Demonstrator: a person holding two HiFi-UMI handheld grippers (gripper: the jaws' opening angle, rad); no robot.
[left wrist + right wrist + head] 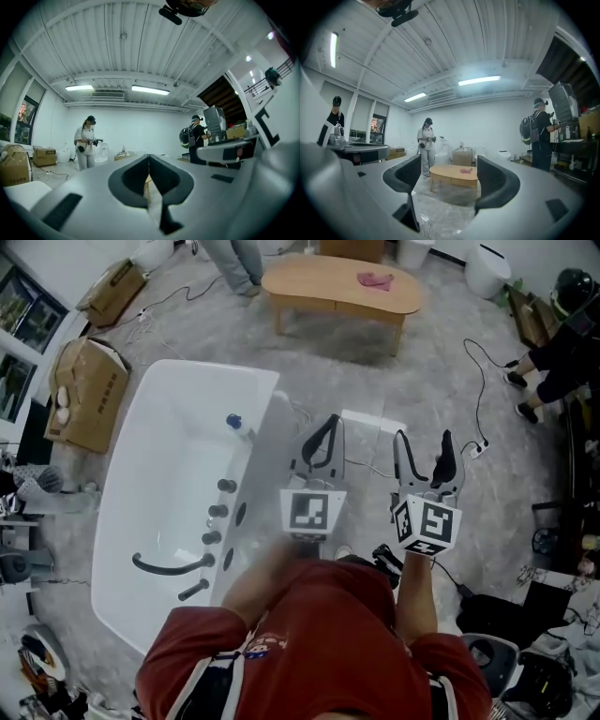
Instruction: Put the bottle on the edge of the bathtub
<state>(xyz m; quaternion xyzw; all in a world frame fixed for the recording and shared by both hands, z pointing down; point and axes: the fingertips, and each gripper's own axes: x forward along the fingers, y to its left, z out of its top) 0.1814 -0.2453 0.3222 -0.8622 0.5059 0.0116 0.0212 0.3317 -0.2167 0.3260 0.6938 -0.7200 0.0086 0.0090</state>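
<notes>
Grey concrete floor, white bathtub (202, 368) set on it to the left of the person.

- Bottle (234, 422): a small clear thing with a blue cap, seen at the tub's right rim near the far corner. It looks to lie on or just inside the rim; which one cannot be told. Its body is too small to read.
- Tap fittings (217, 512) are ranged along the same rim, nearer the person.
- Left gripper (326, 432): jaws closed tip to tip, nothing between them, as confirmed in its own view (149, 161).
- Right gripper (424, 442): jaws apart and empty. Only the wooden table (453, 174) and floor are seen through the gap (447, 176).
- Pose: both grippers are held low before the chest, side by side, pointed forward and roughly level. Both are over the floor to the right of the tub, well apart from the bottle.
- Step in hand, as judged: no grasp has been made. If the bottle needs setting, the open right gripper is best brought across and down. The body should be taken below the cap and stood upright on the flat of the rim, clear of the inner slope and the fittings.
</notes>
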